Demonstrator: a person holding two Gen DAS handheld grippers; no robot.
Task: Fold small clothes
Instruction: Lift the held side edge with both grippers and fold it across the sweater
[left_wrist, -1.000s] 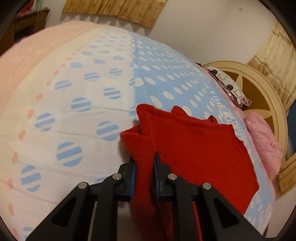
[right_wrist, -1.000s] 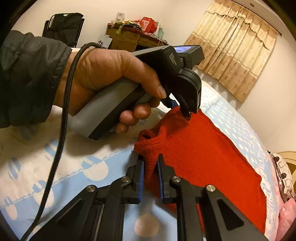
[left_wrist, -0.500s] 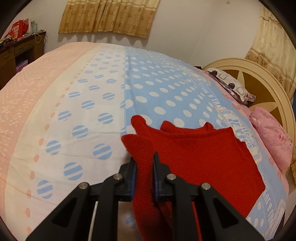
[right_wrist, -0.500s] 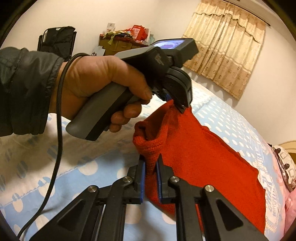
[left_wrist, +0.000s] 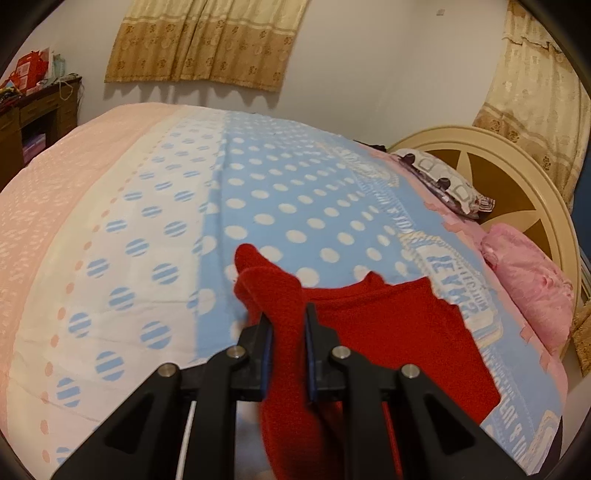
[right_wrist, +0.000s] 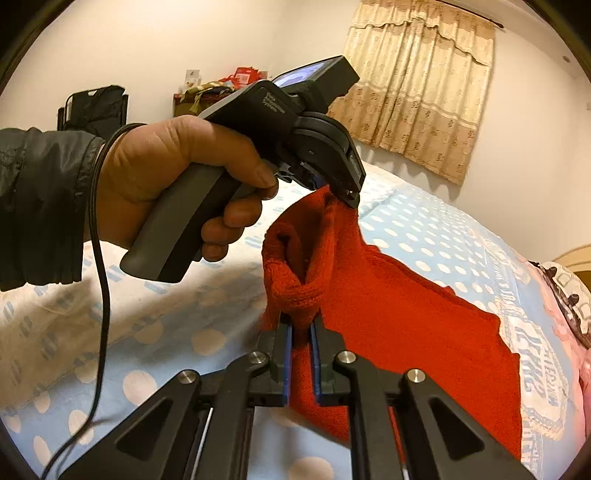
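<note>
A red knit garment (left_wrist: 388, 332) lies partly on the bed, its near edge lifted. My left gripper (left_wrist: 287, 328) is shut on one bunched corner of it. In the right wrist view the garment (right_wrist: 406, 325) hangs between both grippers. My right gripper (right_wrist: 301, 332) is shut on its ribbed edge. The left gripper (right_wrist: 349, 194), held in a hand, pinches the other corner higher up. The far end of the garment rests on the blanket.
The bed has a blue and white dotted blanket (left_wrist: 295, 206) with a pink side (left_wrist: 55, 184). A pink pillow (left_wrist: 528, 280) and a patterned pillow (left_wrist: 443, 184) lie by the round headboard (left_wrist: 517, 166). A black cable (right_wrist: 101, 277) hangs from the left hand.
Both grippers have risen with the garment's near edge, lifting it off the blanket. The left gripper now sits higher and farther from the right one.
</note>
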